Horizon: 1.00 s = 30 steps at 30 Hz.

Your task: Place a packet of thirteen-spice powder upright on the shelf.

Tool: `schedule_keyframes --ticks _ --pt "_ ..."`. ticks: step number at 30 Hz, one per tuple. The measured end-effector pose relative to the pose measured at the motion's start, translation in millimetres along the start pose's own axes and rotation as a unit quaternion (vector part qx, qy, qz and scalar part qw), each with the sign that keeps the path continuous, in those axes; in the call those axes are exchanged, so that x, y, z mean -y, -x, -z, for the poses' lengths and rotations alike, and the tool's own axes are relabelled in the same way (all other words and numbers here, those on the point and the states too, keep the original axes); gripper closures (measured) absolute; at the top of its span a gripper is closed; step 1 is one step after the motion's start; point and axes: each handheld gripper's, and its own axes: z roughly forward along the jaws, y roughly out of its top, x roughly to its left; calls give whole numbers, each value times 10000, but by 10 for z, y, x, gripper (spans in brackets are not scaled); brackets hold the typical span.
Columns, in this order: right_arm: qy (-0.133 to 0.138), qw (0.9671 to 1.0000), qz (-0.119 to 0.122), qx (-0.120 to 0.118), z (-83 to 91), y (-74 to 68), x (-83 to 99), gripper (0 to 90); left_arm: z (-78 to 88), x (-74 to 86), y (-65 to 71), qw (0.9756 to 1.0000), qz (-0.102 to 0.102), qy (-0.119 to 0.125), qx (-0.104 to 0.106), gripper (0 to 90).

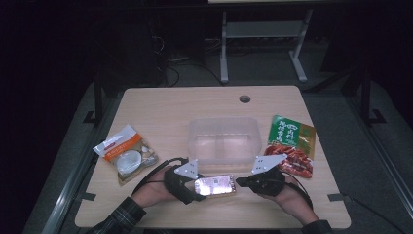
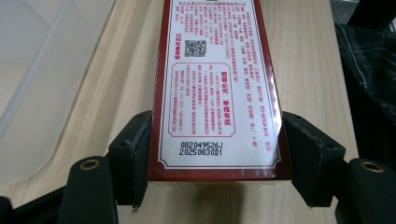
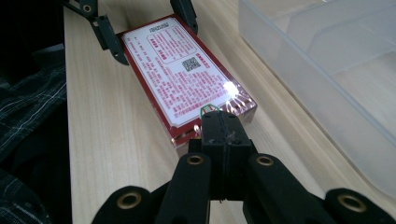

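A flat box (image 1: 214, 185) with a red border and a white printed label lies near the table's front edge. In the left gripper view the box (image 2: 217, 88) runs away from the camera. My left gripper (image 1: 197, 187) is shut on its near end, one jaw against each long side. The right gripper view shows the left gripper (image 3: 149, 23) on the box's far end (image 3: 187, 79). My right gripper (image 3: 220, 123) is shut, its tips together at the box's other end. Whether they pinch the wrap, I cannot tell. From above, the right gripper (image 1: 239, 182) meets the box's right end.
A clear plastic container (image 1: 221, 122) stands just behind the box, and shows in both gripper views (image 2: 28, 70) (image 3: 327, 60). A green and red snack pouch (image 1: 290, 144) lies to its right. To its left lies a white pouch (image 1: 126, 152).
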Motion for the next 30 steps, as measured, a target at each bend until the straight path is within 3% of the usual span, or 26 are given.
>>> schedule_keyframes --ticks 4,10,30 --pt "-128 9999 64 -80 -99 1 -26 898 11 -10 4 10000 -30 37 11 316" --pt "-127 9998 38 -115 -111 5 -16 898 42 -16 -3 9999 -34 98 63 316" --pt "-490 9983 -17 -305 -255 21 99 899 74 -80 9 9987 -315 398 2 313"
